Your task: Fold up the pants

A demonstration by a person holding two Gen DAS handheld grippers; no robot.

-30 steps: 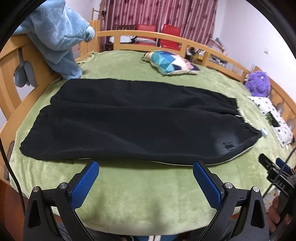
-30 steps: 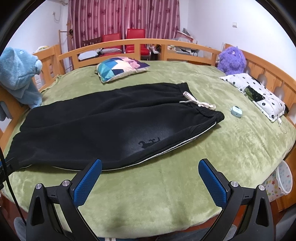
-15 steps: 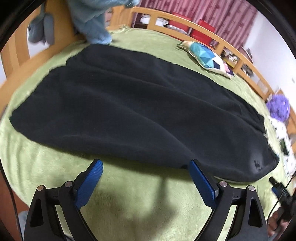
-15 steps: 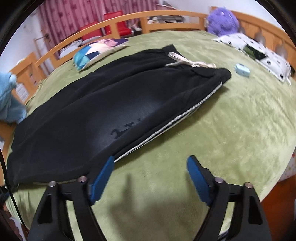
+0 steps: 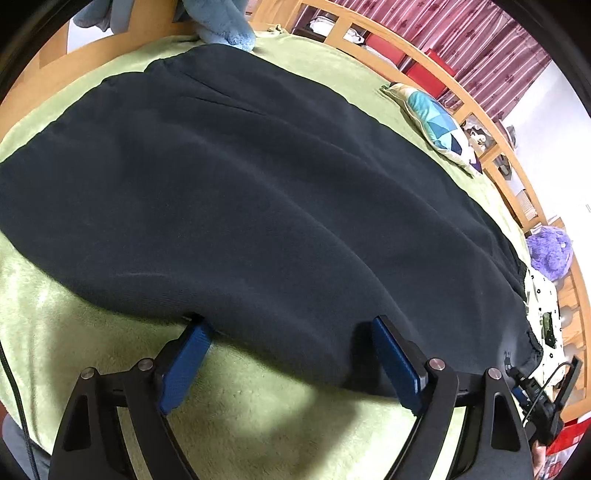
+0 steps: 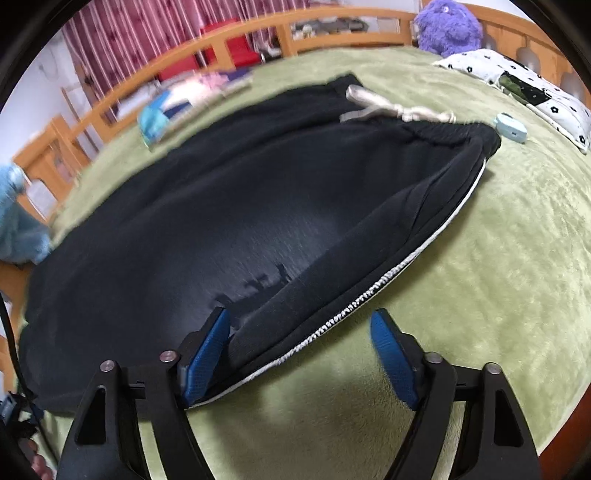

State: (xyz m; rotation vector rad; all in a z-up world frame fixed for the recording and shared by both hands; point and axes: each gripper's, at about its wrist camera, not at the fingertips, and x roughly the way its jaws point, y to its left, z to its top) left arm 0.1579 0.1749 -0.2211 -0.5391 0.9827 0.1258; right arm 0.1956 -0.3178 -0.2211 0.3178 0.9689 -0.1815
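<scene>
Fingers (image 5: pixel 186 363) of the left gripper (image 5: pixel 288 360) stand apart at the near edge of the black pants (image 5: pixel 258 192). Right gripper (image 6: pixel 301 354) likewise spread, straddling the white-piped hem (image 6: pixel 369 293). Pants lie flat on the green bed (image 6: pixel 498 258).

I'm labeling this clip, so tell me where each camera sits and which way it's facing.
Left wrist: rides the left gripper, low over the green blanket, facing the pants leg's near edge; both open blue-padded fingers show.
Right wrist: rides the right gripper, low, facing the pants near the waistband and drawstring; both open fingers show, the left one at the cloth.
Shared: pants, blanket, purple plush, wooden rail.
</scene>
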